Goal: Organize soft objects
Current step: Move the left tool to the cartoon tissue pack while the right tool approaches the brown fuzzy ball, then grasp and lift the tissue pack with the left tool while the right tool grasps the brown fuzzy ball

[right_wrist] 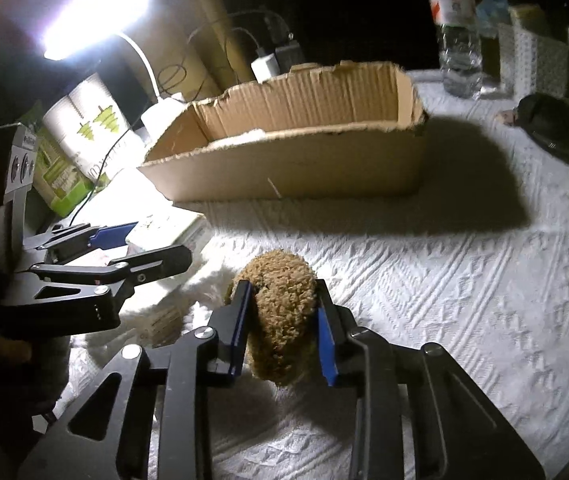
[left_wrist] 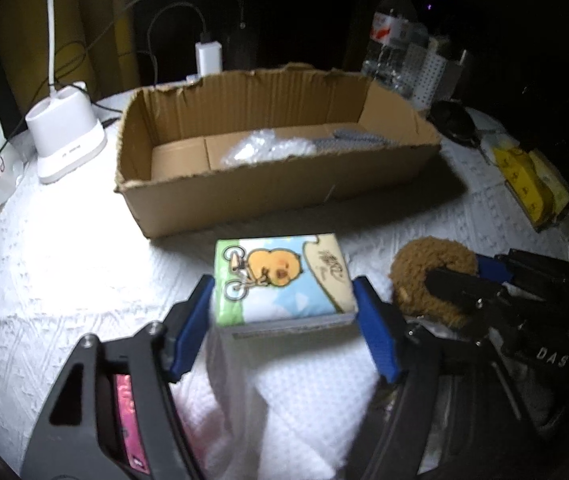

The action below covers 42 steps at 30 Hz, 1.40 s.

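Brown fleece, the plush ring (right_wrist: pixel 280 320) is light and compressible; it should be held across its thickness. The right gripper (right_wrist: pixel 284 336) has its jaws closed on it, blue pads pressing both flanks, just above the table (right_wrist: pixel 464 300). The tissue pack (left_wrist: pixel 282 278), soft and crushable, is best gripped on its short sides; it sits between the left gripper (left_wrist: pixel 284 320) jaws, pads apparently touching. The cardboard box (left_wrist: pixel 276 196) stands just beyond.

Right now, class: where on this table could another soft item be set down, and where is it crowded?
Free: the white tablecloth right of the brown plush, and the lit stretch between lamp base and tissue pack. The cardboard box has bare floor at its left end. Crowded: the far right, around the water bottle.
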Motion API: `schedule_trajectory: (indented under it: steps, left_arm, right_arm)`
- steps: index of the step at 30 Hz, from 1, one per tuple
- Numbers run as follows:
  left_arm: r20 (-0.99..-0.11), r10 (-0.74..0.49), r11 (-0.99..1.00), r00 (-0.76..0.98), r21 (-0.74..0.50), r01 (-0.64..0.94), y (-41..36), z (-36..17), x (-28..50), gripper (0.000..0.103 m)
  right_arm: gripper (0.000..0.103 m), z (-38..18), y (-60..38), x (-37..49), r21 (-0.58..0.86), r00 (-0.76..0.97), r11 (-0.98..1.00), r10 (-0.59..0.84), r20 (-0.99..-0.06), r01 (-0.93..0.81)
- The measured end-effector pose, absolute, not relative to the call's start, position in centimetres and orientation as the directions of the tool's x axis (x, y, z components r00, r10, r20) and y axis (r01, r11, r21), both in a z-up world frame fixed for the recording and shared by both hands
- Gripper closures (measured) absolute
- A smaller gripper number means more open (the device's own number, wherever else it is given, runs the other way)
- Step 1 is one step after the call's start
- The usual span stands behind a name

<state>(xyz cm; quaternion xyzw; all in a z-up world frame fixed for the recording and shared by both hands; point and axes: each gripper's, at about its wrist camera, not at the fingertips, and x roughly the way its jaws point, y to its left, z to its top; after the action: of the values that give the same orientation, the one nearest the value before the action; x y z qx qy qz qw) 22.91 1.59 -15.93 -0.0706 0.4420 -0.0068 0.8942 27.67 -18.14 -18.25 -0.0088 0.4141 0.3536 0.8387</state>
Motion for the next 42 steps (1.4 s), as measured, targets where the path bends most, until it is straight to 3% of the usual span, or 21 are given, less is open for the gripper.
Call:
schedule_trajectory:
  steps: [23, 24, 26, 29, 32, 34, 42]
  left_arm:
    - [-0.677, -0.14, 0.981, 0.722, -0.196, 0.006, 4.1, -9.4, 20.1, 0.033]
    - [-0.674, -0.135, 0.982, 0.726, -0.189, 0.007, 4.2, -9.4, 20.2, 0.034]
    - [-0.679, -0.135, 0.983, 0.722, -0.183, 0.013, 4.5, -9.5, 20.2, 0.046]
    - [-0.695, -0.125, 0.985, 0.708, -0.174, 0.002, 5.1, -10.2, 20.0, 0.046]
    - [-0.715, -0.111, 0.986, 0.691, -0.167, -0.015, 5.6, -10.9, 19.7, 0.041]
    - [-0.716, -0.113, 0.987, 0.689, -0.162, -0.006, 5.6, -11.1, 19.3, 0.031]
    - [-0.727, -0.194, 0.979, 0.659, -0.191, 0.077, 3.0, -12.2, 19.5, 0.03]
  right_arm:
    - [0.072, -12.4, -18.0, 25.7, 0.195, 0.523, 0.768, 0.575, -0.629, -0.61]
    - [0.072, -12.3, -17.6, 25.6, 0.196, 0.52, 0.763, 0.58, -0.627, -0.615]
    - [0.072, -12.3, -16.9, 25.4, 0.193, 0.513, 0.756, 0.585, -0.628, -0.626]
    - [0.072, -12.8, -15.6, 25.1, 0.193, 0.491, 0.741, 0.593, -0.638, -0.643]
    - [0.072, -13.3, -14.9, 25.0, 0.194, 0.48, 0.737, 0.591, -0.649, -0.647]
    - [0.072, -13.5, -14.9, 25.1, 0.196, 0.478, 0.741, 0.587, -0.653, -0.642]
    - [0.072, -13.8, -15.9, 25.5, 0.201, 0.494, 0.765, 0.568, -0.658, -0.613]
